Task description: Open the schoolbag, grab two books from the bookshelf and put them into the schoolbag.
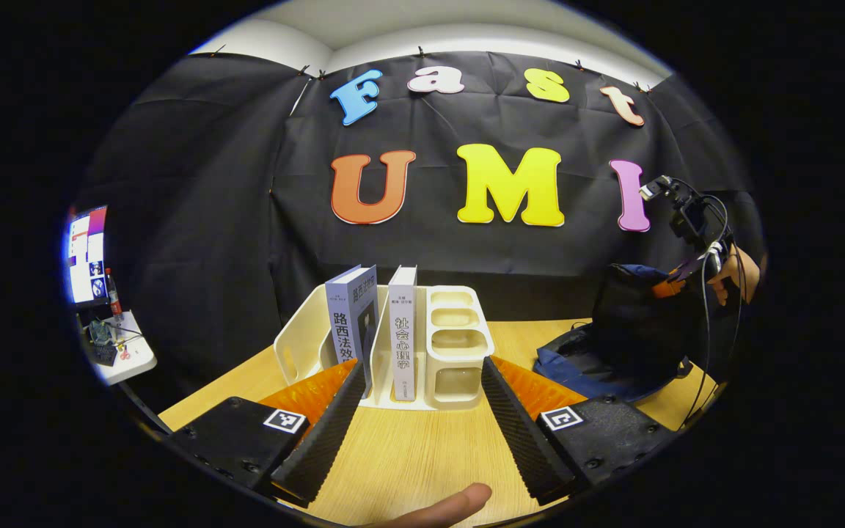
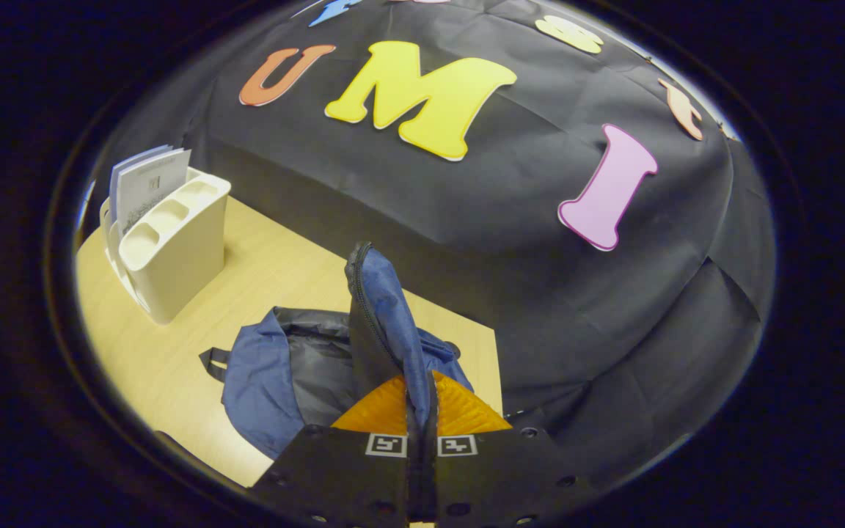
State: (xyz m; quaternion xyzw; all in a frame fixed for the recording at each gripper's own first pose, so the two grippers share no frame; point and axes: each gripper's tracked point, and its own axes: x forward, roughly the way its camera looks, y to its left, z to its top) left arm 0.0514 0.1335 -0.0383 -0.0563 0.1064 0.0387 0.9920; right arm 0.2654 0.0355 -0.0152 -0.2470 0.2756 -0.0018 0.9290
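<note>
A cream bookshelf (image 1: 455, 345) stands on the wooden table straight ahead of my left gripper (image 1: 422, 370), which is open, its jaws spread wide and nothing between them. Two upright books sit in its slots: a blue-grey book (image 1: 353, 323) and a white book (image 1: 403, 334). The dark blue schoolbag (image 2: 268, 374) lies on the table to the right, its grey lining showing. My right gripper (image 2: 420, 411) is shut on the bag's flap (image 2: 382, 308) and holds it raised. In the left gripper view, the right gripper (image 1: 686, 264) and a hand (image 1: 738, 275) hover over the schoolbag (image 1: 628, 323).
The table (image 1: 408, 455) has bare wood between the shelf and my left fingers. Its far edge (image 2: 496, 352) runs close behind the bag. A small white side table (image 1: 118, 352) with a lit monitor (image 1: 87, 253) stands off to the left. A fingertip (image 1: 452, 506) pokes in below.
</note>
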